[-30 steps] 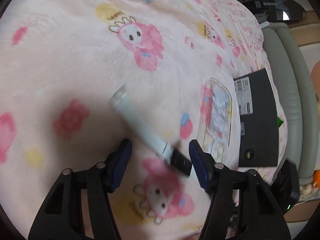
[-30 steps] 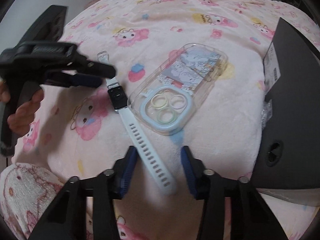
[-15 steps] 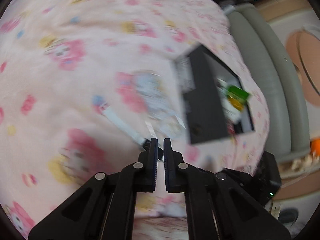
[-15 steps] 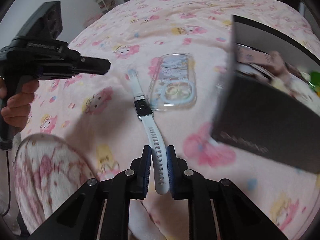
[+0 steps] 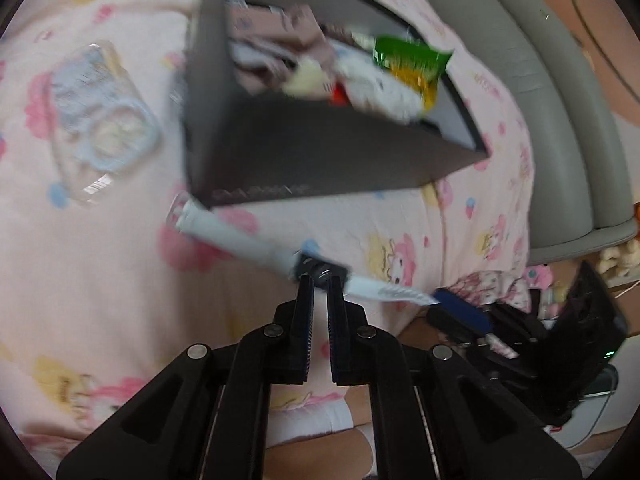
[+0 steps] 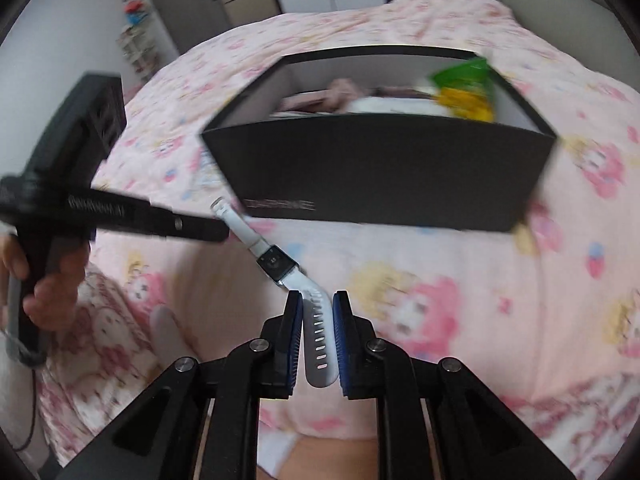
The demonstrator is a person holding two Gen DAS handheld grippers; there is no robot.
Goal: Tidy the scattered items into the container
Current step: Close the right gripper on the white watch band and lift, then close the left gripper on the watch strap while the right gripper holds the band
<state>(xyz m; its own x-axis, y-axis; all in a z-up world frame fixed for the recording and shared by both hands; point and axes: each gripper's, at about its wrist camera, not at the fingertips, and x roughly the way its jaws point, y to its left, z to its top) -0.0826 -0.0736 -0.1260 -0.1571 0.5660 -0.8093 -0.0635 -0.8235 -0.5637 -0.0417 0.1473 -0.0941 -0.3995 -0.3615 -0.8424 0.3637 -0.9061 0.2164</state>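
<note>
A smartwatch with a dark face and white straps hangs in the air between my two grippers. My right gripper is shut on the perforated strap. My left gripper is shut on the watch beside its face, with the buckle strap sticking out toward the box. The watch sits just in front of the near wall of the black box, which is open at the top. In the right wrist view the left gripper comes in from the left, held by a hand.
The box holds a green packet, a white soft toy and other blurred items. A clear phone case lies on the pink cartoon blanket left of the box. A grey padded edge runs behind it.
Both grippers went from open around the watch to shut on it. They lifted it off the blanket and carried it up to the black box, which now fills the views.
</note>
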